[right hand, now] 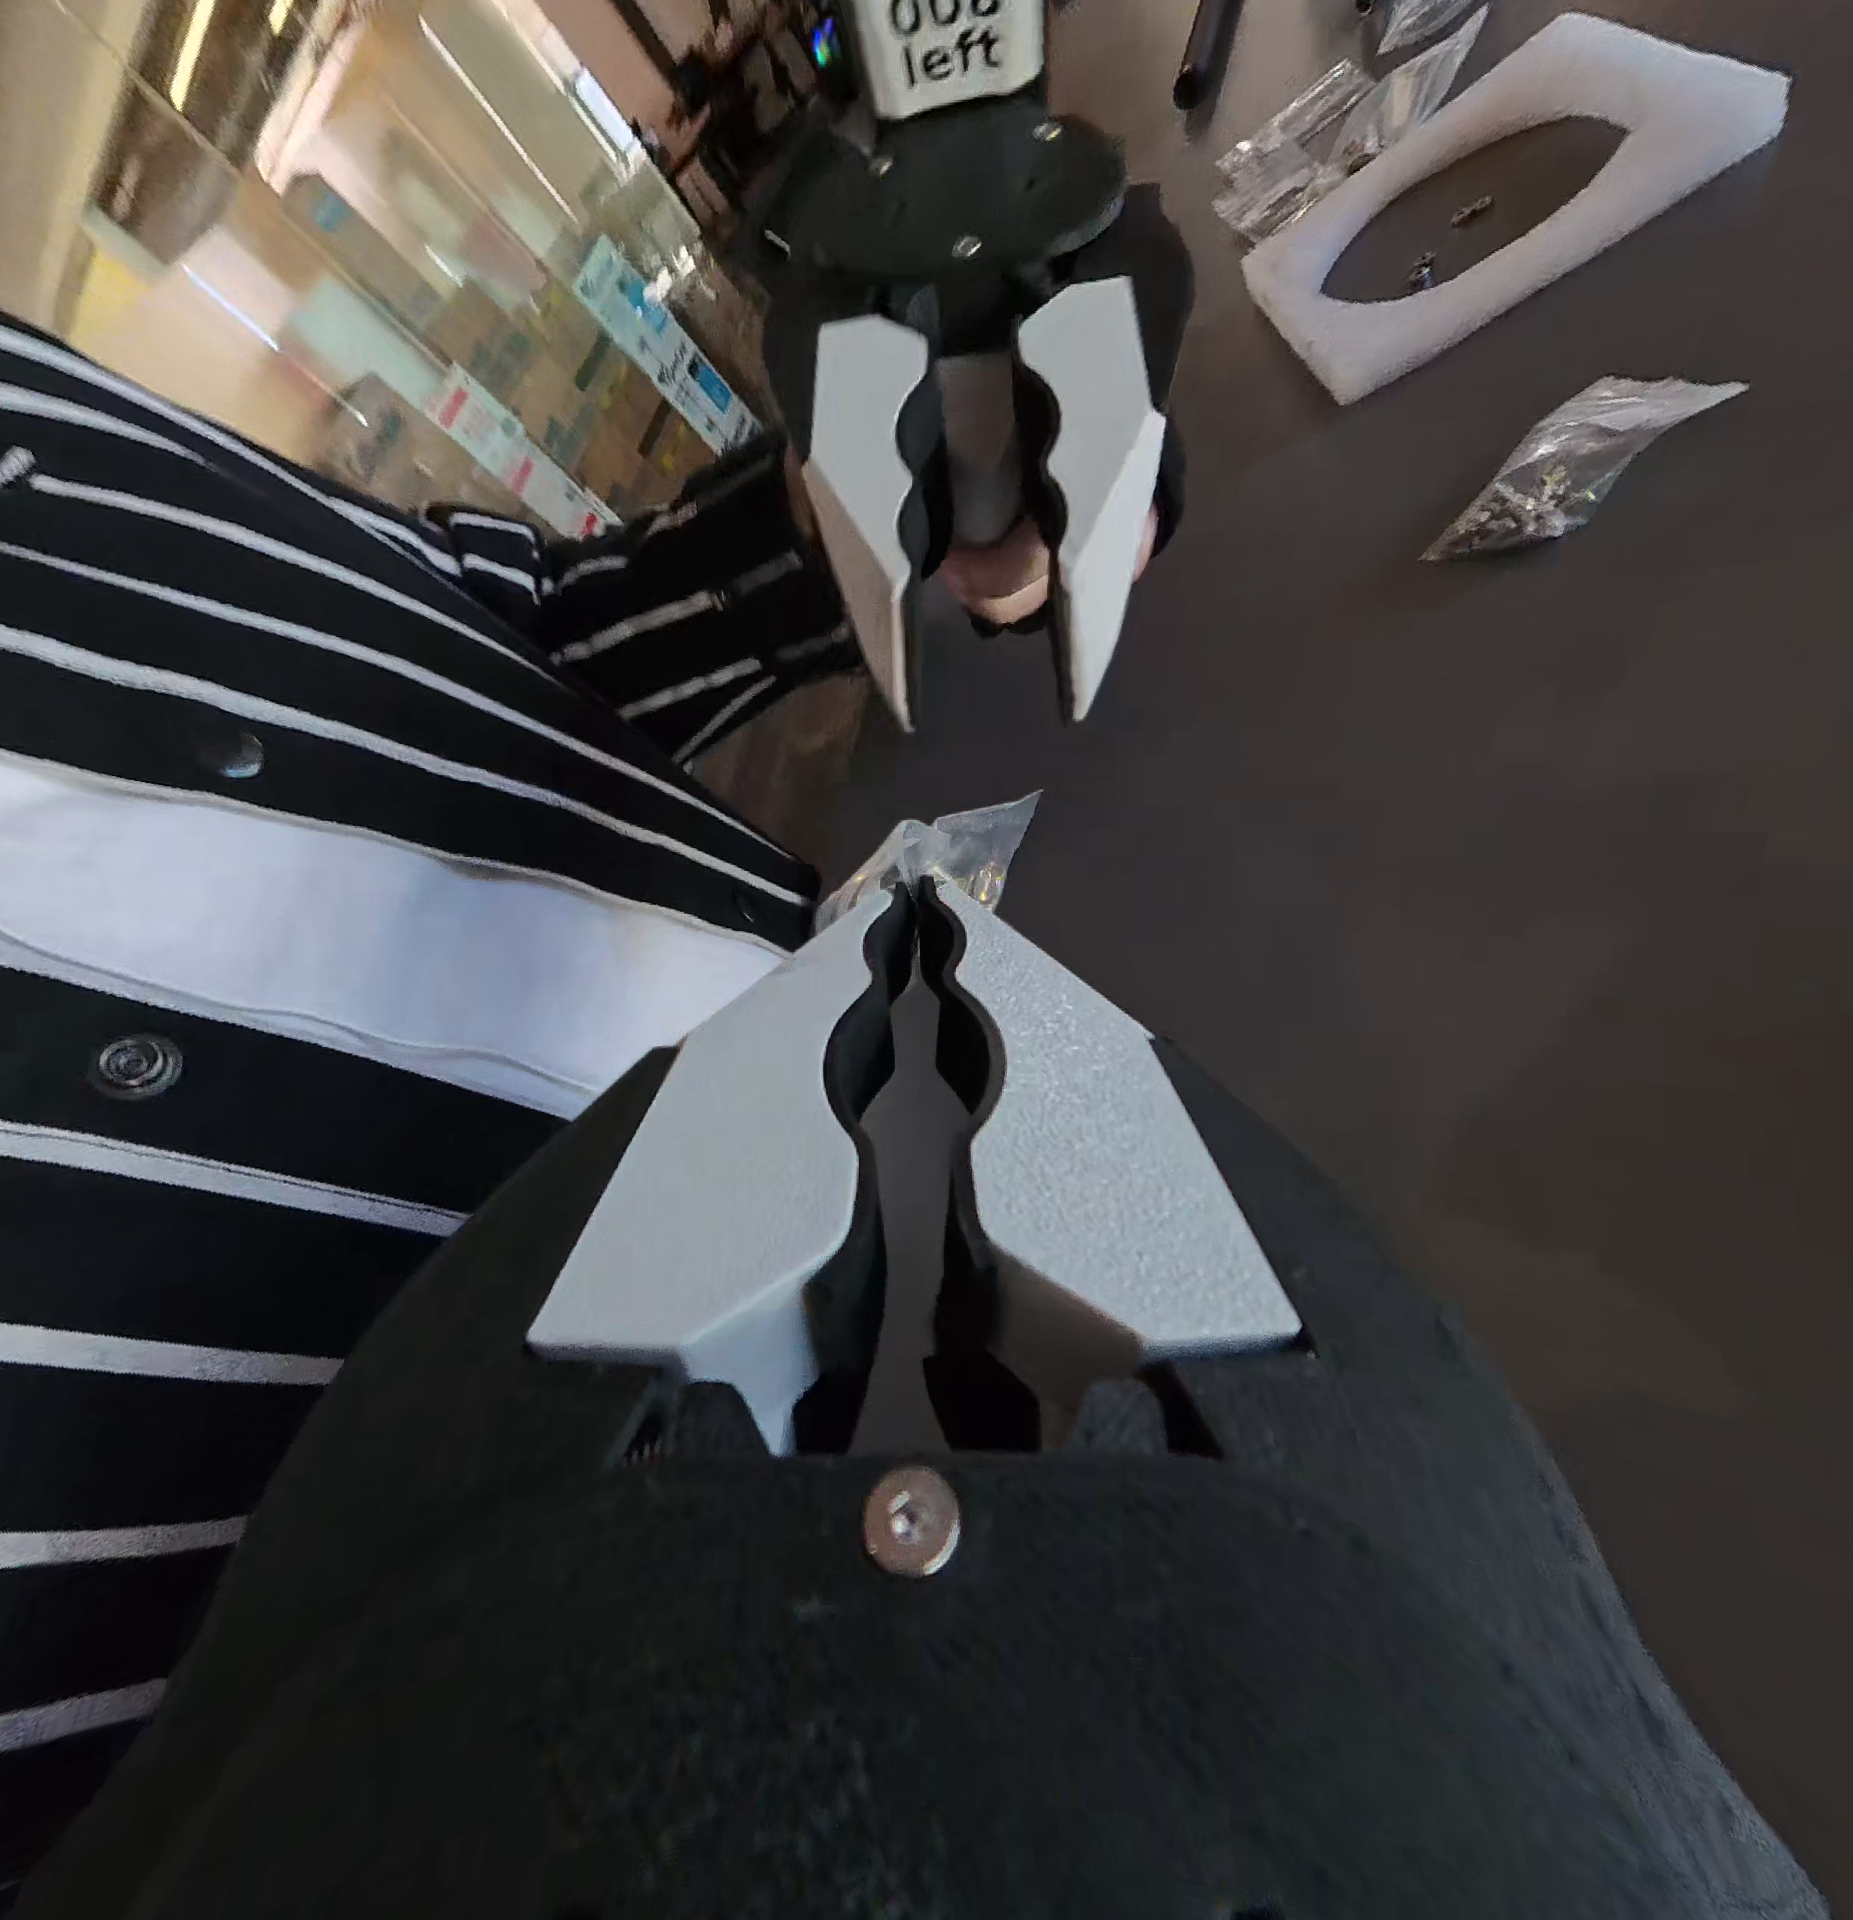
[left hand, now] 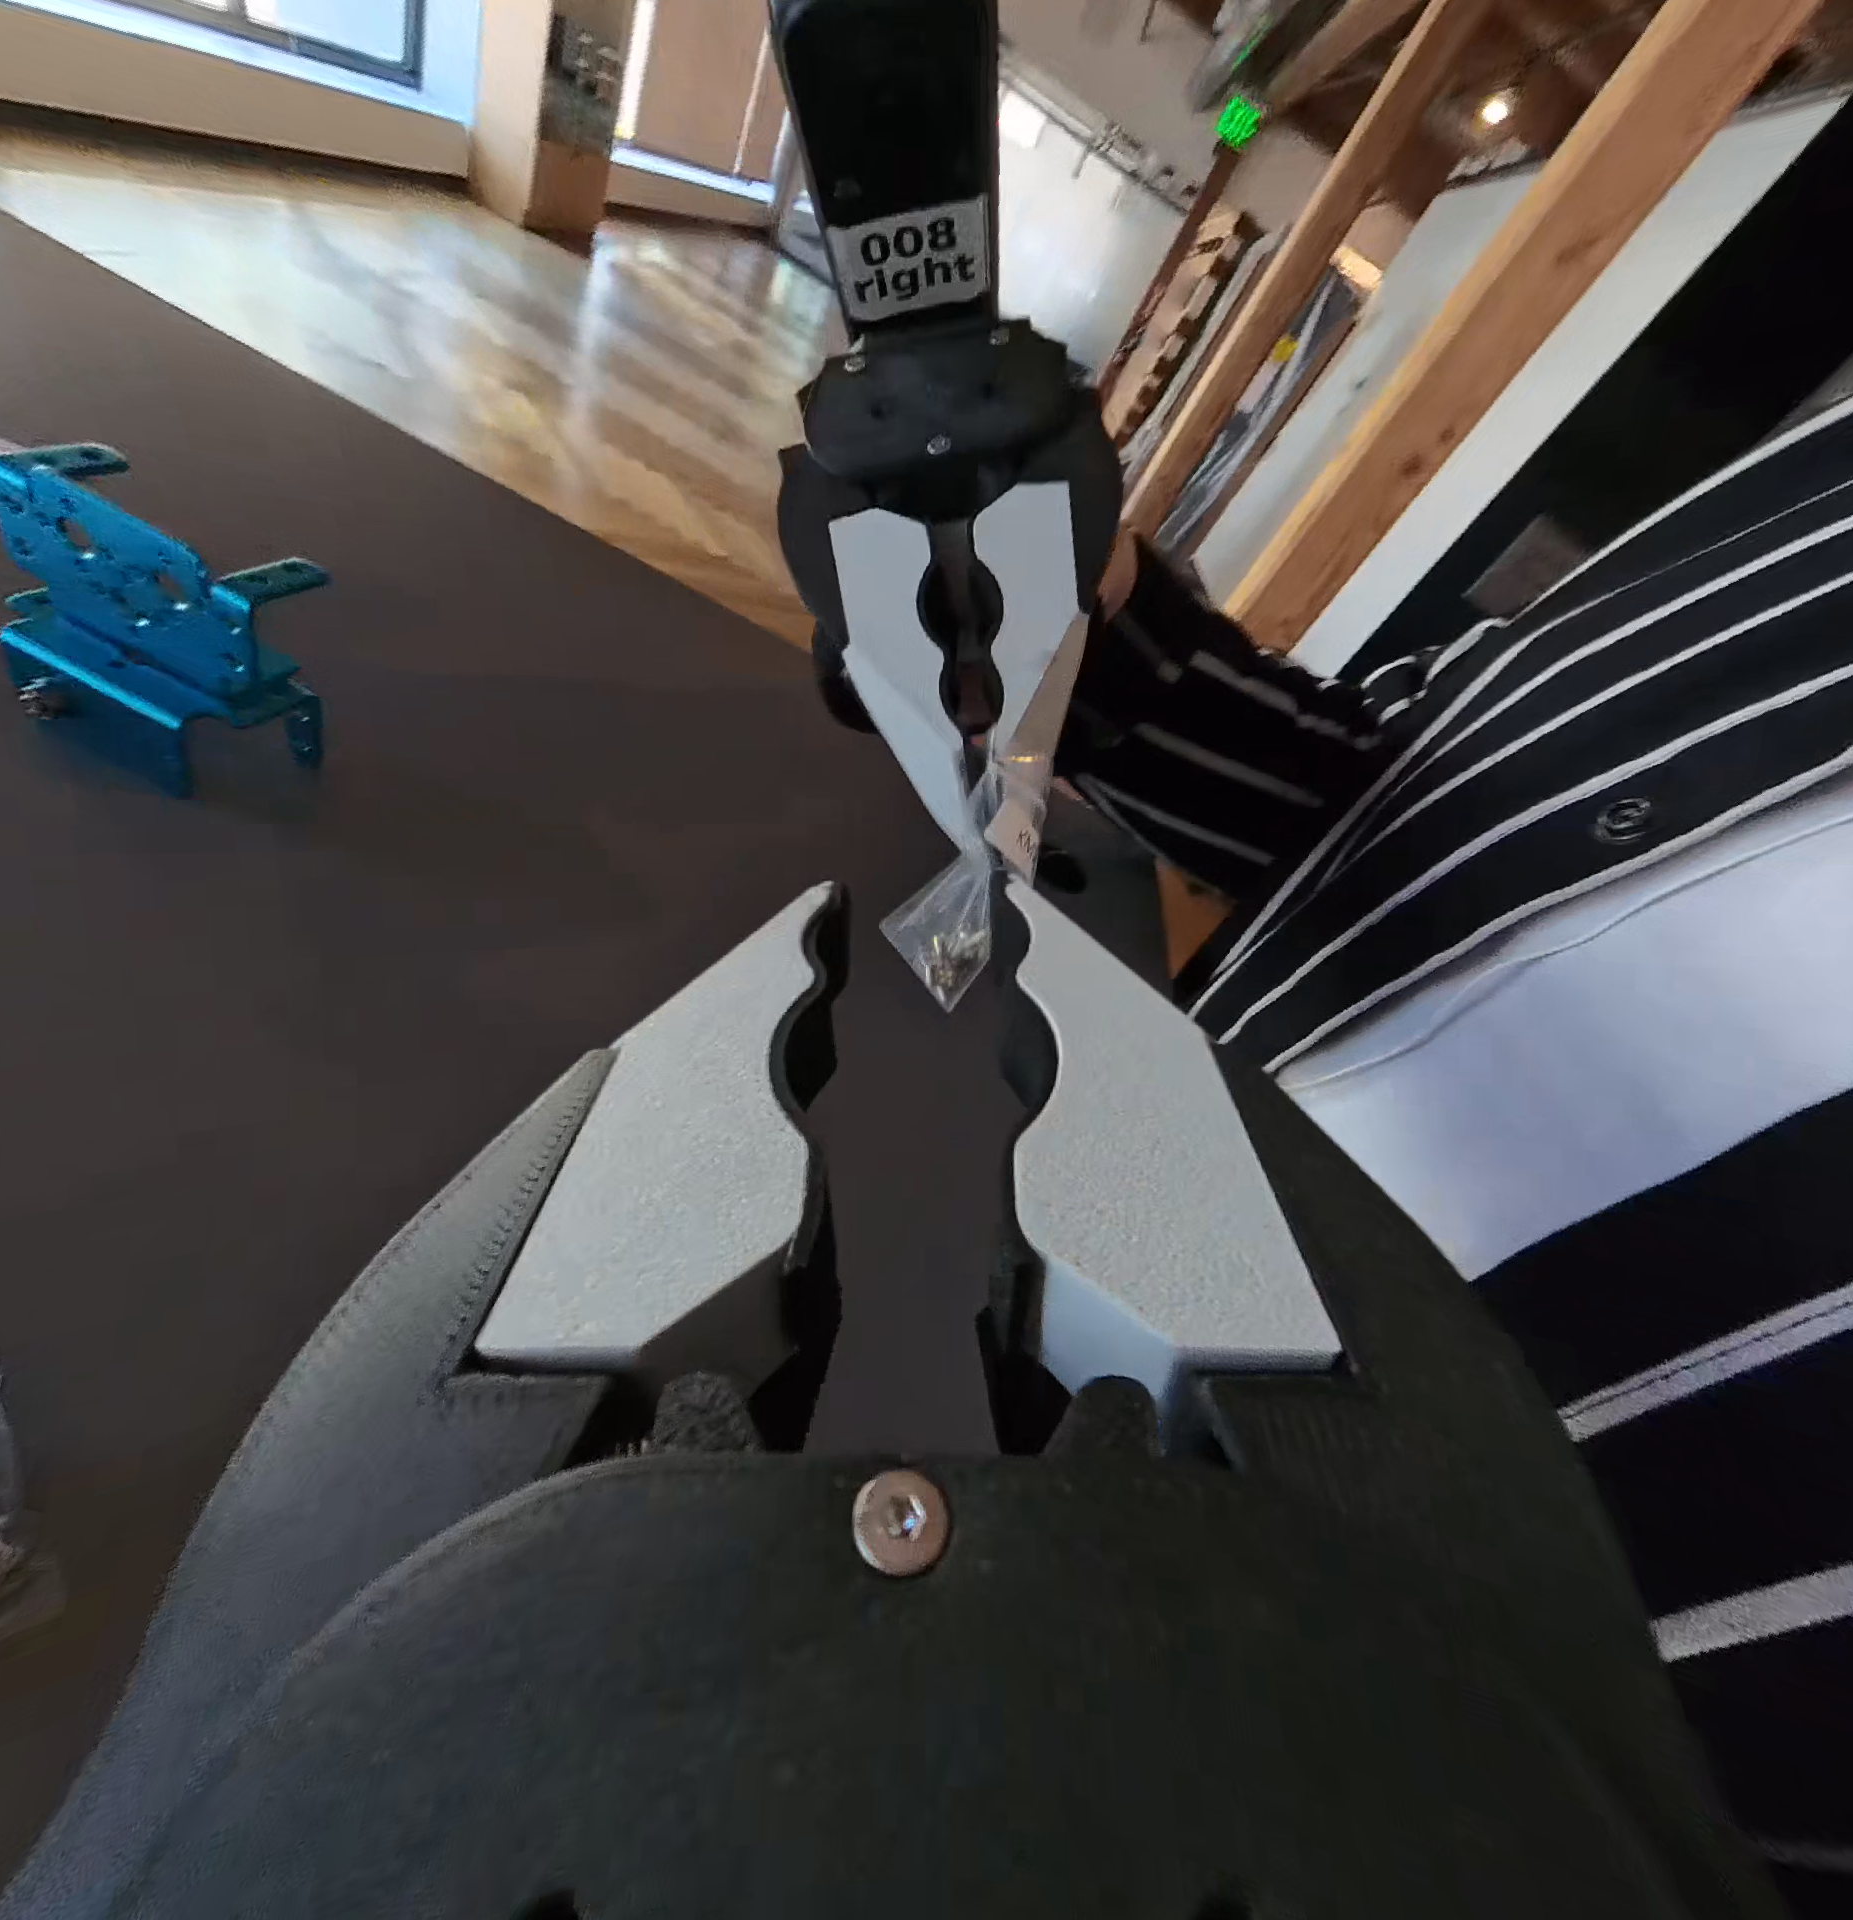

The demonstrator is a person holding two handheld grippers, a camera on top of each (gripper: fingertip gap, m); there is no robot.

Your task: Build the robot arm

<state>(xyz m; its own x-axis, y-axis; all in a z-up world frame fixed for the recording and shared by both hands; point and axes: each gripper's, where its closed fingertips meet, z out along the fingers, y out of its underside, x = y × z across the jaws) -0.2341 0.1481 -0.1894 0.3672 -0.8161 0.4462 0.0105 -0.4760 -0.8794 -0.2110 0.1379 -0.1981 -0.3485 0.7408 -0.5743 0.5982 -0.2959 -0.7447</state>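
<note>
Closest to the right wrist camera is the black body of the right gripper point(right hand: 917, 896). Its two grey fingers are pressed together at the tips, and they pinch the upper edge of a small clear bag point(right hand: 979, 831). In the left wrist view this right gripper point(left hand: 979, 795) points downward, and the small clear bag point(left hand: 943, 945) hangs under its tips in the air, above the dark table point(left hand: 486, 831). At the bottom of the bag I can see some small metal pieces, probably screws, but they are too small to be sure.

The left gripper point(left hand: 922, 899) faces the bag with its fingers apart. From its own camera the bag seems to hang between the two tips. The right wrist view, however, shows the left gripper point(right hand: 989, 717) near the bag with a gap between them, so I judge that it does not touch the bag. A hand point(right hand: 989, 582) is visible behind its open fingers.

Just beside both grippers is the person's striped shirt point(right hand: 278, 623). Farther out on the table there is a blue metal bracket point(left hand: 153, 613), well apart from the grippers. In the right wrist view a white foam piece point(right hand: 1680, 114) with an oval cutout lies on the table, with several clear bags point(right hand: 1296, 156) touching its edge and another bag of hardware point(right hand: 1566, 478) near it.
</note>
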